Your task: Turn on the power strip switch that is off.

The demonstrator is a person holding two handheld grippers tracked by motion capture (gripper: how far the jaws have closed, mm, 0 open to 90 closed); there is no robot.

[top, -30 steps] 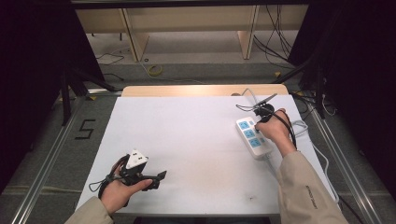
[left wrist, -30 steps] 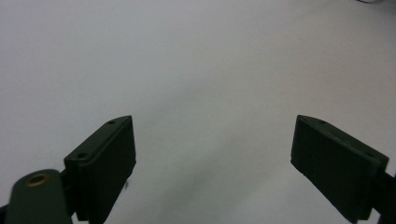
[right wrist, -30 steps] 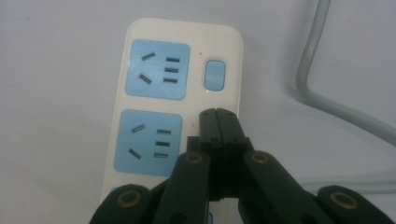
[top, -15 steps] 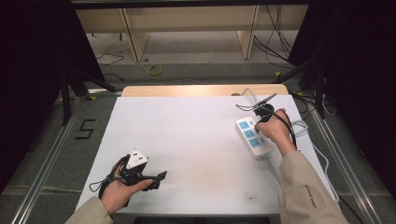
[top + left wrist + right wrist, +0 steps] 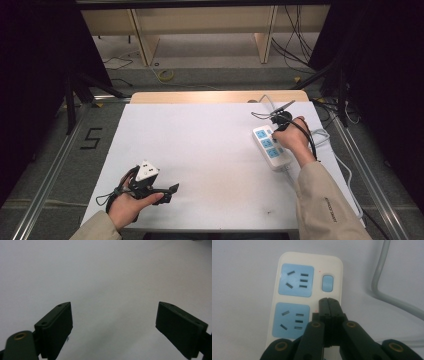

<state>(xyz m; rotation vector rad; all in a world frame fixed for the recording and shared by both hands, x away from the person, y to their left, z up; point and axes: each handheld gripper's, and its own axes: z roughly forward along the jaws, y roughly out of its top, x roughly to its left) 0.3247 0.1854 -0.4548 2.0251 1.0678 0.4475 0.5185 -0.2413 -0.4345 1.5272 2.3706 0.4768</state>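
Nothing had shifted since the earlier frames: both hands and the power strip lay where they had been.

Nearest the person, at the table's front left, the left hand held the left claw low over the white table, pointing toward the right. In the left gripper view its two black jaws stood wide apart with only bare white surface between them, so that claw was open and held nothing.

Farther off, on the right side of the table, the right hand held the right claw down on the white power strip, which lay near the table's right edge with its grey cable curving away beside it. In the right gripper view the jaws were pressed flat together, closed on nothing, with their tips on the strip's right-hand edge, just beside the second blue socket panel and just below the blue switch of the first socket panel.

Beyond the table's far edge stood wooden shelving, with loose cables on the floor.
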